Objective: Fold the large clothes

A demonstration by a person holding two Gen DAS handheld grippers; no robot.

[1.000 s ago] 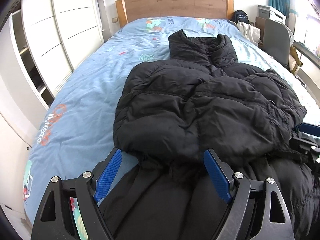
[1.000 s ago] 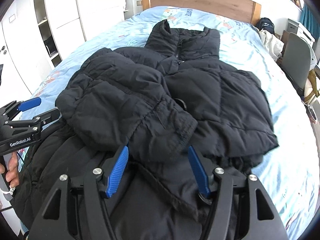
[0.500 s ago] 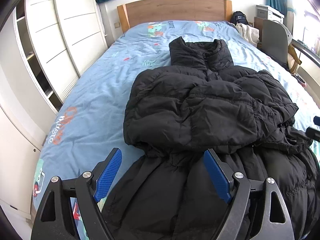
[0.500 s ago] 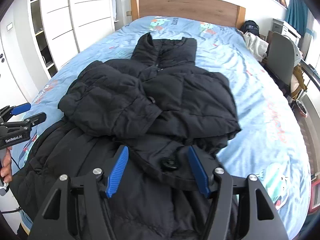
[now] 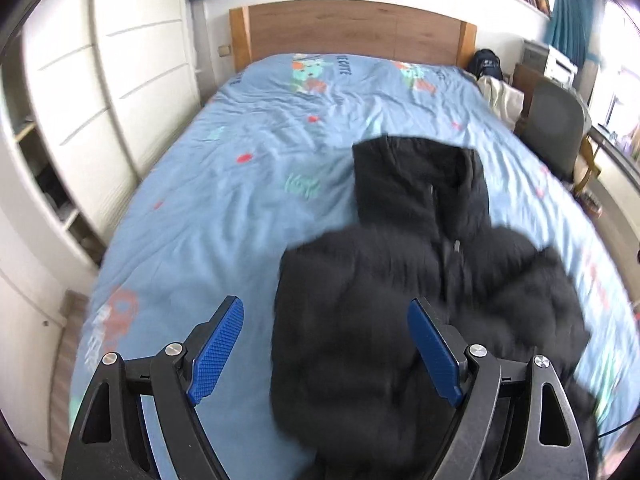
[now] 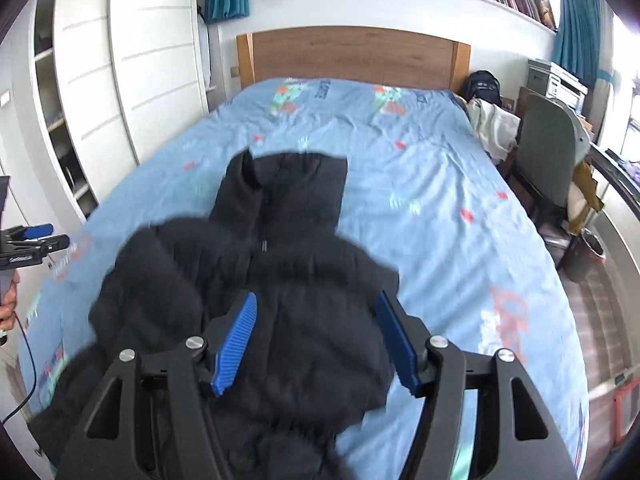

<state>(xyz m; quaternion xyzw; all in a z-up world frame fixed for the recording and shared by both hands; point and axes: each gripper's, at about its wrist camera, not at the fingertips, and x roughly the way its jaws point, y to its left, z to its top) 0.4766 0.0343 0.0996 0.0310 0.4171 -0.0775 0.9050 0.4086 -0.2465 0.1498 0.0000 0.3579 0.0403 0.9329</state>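
A black puffer jacket (image 5: 420,280) lies on the blue bed (image 5: 240,184), collar toward the headboard, both sleeves folded over its chest. In the right wrist view the same jacket (image 6: 280,264) fills the lower middle. My left gripper (image 5: 326,350) hangs open well above the jacket's left side, nothing between its blue pads. My right gripper (image 6: 316,340) is open too, above the jacket's lower right part, holding nothing. The left gripper (image 6: 32,240) also shows at the far left of the right wrist view, in a hand.
White wardrobe doors (image 5: 132,92) run along the bed's left side. A wooden headboard (image 6: 352,56) stands at the far end. A grey chair (image 6: 548,152) and pale clothes (image 6: 492,124) sit to the bed's right, with a dark bin (image 6: 588,256) on the floor.
Both grippers have pulled up and back from the jacket, so it looks smaller and more of the bed and room shows. Neither gripper's opening has changed.
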